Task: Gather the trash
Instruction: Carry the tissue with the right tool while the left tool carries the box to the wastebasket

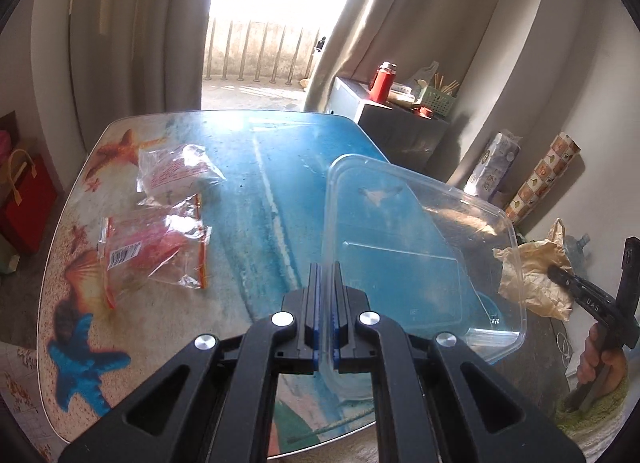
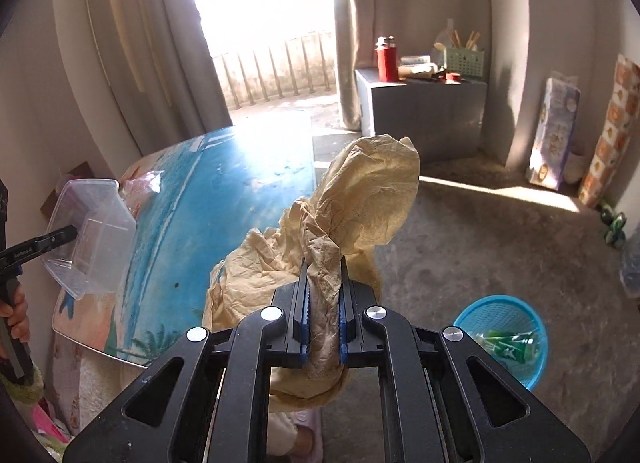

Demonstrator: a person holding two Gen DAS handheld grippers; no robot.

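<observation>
My left tongs point(image 1: 326, 267) are clenched on the near rim of a clear plastic container point(image 1: 404, 247), which tilts in the air over the right side of the desk point(image 1: 256, 183). My right tongs point(image 2: 324, 263) are clenched on a crumpled tan paper bag point(image 2: 360, 199), lifted off the desk and held over the floor to the desk's right. On the floor near the right tongs I see a blue basket point(image 2: 516, 311) with a green wrapper point(image 2: 506, 345) inside. 2 clear plastic wrappers lie on the left of the desk, one with red print point(image 1: 176, 173) farther off and one with orange edges and a barcode point(image 1: 156, 251) nearer. From the left wrist view a hand point(image 1: 602, 359) grips the right tool's handle, and a red flask point(image 1: 383, 81) stands on a grey cabinet point(image 1: 400, 127) far right.
</observation>
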